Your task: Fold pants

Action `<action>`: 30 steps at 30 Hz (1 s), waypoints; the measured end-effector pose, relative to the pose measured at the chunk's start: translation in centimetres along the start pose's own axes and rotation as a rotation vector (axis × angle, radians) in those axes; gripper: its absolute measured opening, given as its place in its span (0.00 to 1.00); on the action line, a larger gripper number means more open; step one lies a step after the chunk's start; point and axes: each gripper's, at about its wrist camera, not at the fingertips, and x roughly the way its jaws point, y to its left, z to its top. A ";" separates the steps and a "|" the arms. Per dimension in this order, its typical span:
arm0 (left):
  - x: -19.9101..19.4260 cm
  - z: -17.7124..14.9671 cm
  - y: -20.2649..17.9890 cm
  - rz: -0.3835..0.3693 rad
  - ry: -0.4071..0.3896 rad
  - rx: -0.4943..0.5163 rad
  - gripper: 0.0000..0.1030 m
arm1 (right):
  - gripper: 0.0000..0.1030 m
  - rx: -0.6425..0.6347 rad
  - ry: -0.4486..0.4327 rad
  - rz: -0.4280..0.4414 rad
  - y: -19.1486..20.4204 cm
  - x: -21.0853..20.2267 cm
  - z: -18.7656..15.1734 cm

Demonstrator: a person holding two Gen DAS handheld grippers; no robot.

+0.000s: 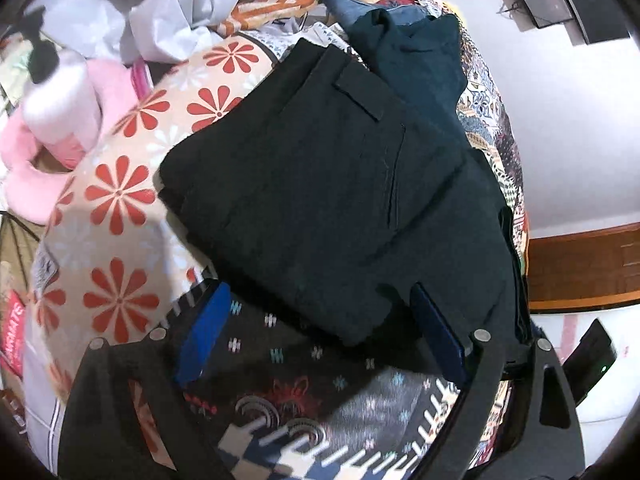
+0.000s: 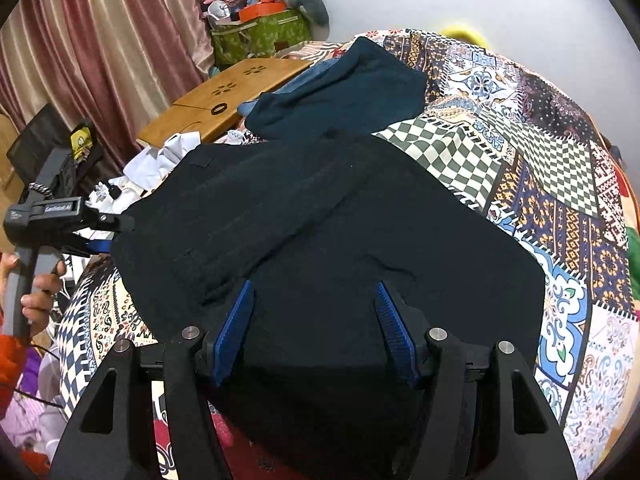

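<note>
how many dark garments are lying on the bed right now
2: black pants, folded, nearest the right gripper, and a teal garment just beyond them. More may lie hidden under the pile.

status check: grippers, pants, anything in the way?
Left gripper open, right gripper open, both empty. Black pants folded on bedspread. Teal garment touching far edge.

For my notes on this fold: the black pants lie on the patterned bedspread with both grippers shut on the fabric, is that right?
Not quite. The black pants do lie on the patterned bedspread, but the right wrist view shows the right gripper open, and the left wrist view shows the left gripper open too.
</note>
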 end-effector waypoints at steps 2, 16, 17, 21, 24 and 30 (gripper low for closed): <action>0.7 0.6 0.2 -0.007 0.008 -0.010 0.88 | 0.57 0.008 0.002 0.009 -0.1 0.1 0.0; 1.7 3.5 0.7 0.040 -0.067 -0.005 0.31 | 0.57 0.047 -0.008 0.027 -0.4 0.0 -0.1; 1.3 3.4 0.7 0.037 -0.081 0.004 0.27 | 0.57 0.051 -0.010 0.027 -0.4 -0.1 -0.1; -1.1 2.8 -1.5 0.111 -0.192 0.108 0.21 | 0.57 0.076 -0.024 0.037 -0.8 -0.9 -0.2; -3.6 2.3 -3.8 0.185 -0.300 0.202 0.18 | 0.57 0.102 -0.049 0.028 -1.3 -2.1 -0.5; -8.5 0.6 -9.3 0.332 -0.541 0.388 0.15 | 0.57 0.173 -0.102 -0.037 -4.0 -5.4 -1.9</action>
